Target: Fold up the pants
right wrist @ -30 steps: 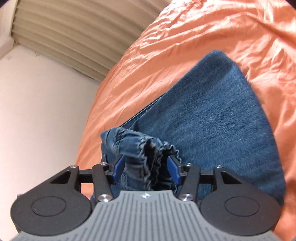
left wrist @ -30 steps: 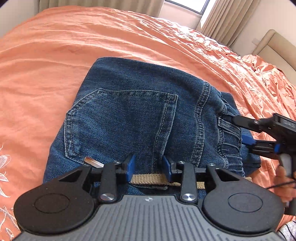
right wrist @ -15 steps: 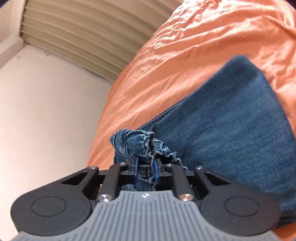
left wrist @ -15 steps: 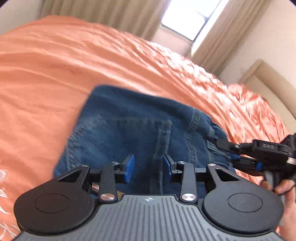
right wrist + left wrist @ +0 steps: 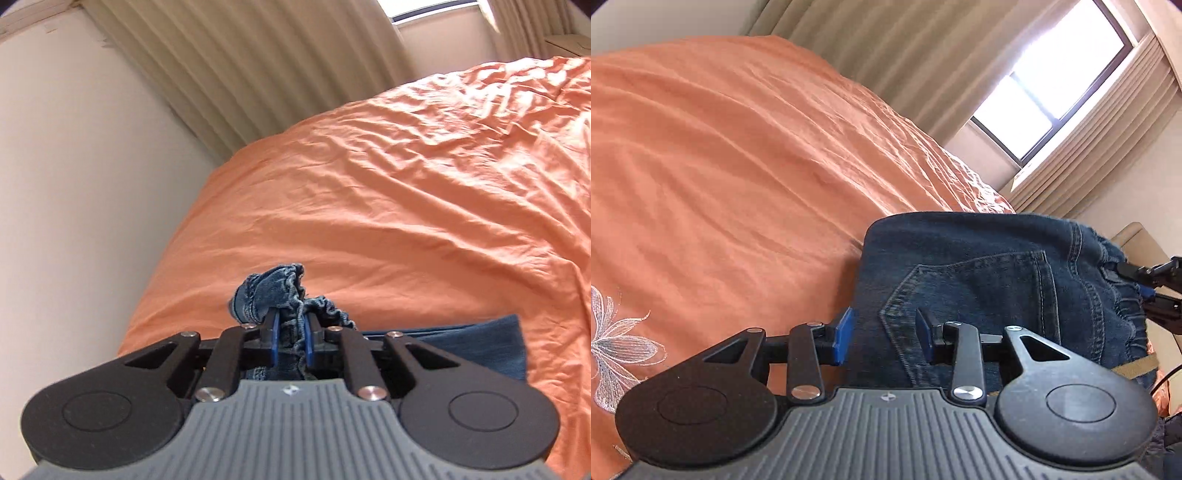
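No readable brand, label or writing anywhere; only a small round emblem on each grey ribbed tool body, too small to read. Folded blue jeans (image 5: 997,280) are lifted off the orange bed cover (image 5: 738,166), back pocket facing the left camera, held at two spots.

Left tongs (image 5: 882,338): angled down, tilted in roll, blue pads set partway apart with the folded denim edge between them. The left pad sits at the fabric edge, the right pad lies on the pocket side; can't tell whether they actually press the cloth.

Right tongs (image 5: 291,341): angled down over the bed, jaws closing, pads nearly together and clamped on the bunched elastic waistband (image 5: 280,291), which puffs out beyond the tips. In the left view the right tongs (image 5: 1148,291) come in from the right edge, gripping that gathered waistband. A tan strap (image 5: 1134,363) hangs below the jeans there.

Embroidered flower (image 5: 617,347) on the cover at left. Beige curtains (image 5: 240,74) and a bright window (image 5: 1049,88) behind the bed.
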A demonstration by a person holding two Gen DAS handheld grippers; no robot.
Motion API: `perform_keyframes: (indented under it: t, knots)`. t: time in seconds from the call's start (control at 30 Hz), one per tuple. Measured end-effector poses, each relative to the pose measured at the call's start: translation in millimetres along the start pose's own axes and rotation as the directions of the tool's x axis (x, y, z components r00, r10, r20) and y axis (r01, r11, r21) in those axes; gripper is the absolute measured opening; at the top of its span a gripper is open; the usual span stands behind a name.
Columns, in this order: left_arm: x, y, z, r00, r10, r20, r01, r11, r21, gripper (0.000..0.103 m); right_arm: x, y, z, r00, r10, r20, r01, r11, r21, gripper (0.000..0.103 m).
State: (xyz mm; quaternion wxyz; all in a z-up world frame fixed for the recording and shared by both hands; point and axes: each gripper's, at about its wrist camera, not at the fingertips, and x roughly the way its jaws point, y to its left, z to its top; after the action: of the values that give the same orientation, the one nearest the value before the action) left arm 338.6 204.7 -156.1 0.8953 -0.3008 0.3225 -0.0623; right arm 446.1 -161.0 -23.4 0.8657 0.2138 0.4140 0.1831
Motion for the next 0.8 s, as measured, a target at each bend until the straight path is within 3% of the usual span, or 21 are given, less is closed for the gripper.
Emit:
perform_keyframes:
  t: [0.13, 0.3, 0.5, 0.6, 0.73, 0.8]
  knots:
    - [8.7, -6.4, -4.0, 0.999, -0.012, -0.031, 0.013, 0.999, 0.032, 0.041, 17.4, -76.9, -26.8, 0.979, -0.2, -0.051, 0.204, 0.975, 0.089, 0.008]
    - [19.2, -14.8, -10.9, 0.998, -0.003, -0.06, 0.01, 0.994, 0.109, 0.041, 42.7, -135.9, -55.1, 0.963, -0.254, -0.086, 0.267, 0.944, 0.195, 0.005]
    - [18.6, -20.6, -17.7, 0.998, 0.018, -0.067, -0.006, 0.983, 0.185, 0.041, 74.2, -145.9, -57.2, 0.937, -0.328, -0.117, 0.343, 0.928, 0.147, 0.005]
    - [20.2, -22.6, -18.4, 0.997, 0.014, -0.076, 0.002, 0.978, 0.21, 0.041, 86.3, -139.3, -63.7, 0.912, -0.391, -0.127, 0.4, 0.915, 0.055, 0.009]
    - [17.3, -23.9, -20.7, 0.996, 0.026, -0.09, -0.004, 0.973, 0.233, 0.041, 64.6, -127.0, -65.3, 0.919, -0.389, -0.066, 0.39, 0.921, 0.009, 0.025]
    - [11.5, -29.4, -23.5, 0.996, 0.041, -0.081, -0.018, 0.964, 0.266, 0.041, 40.9, -119.4, -72.9, 0.93, -0.367, 0.002, 0.367, 0.93, -0.023, 0.027]
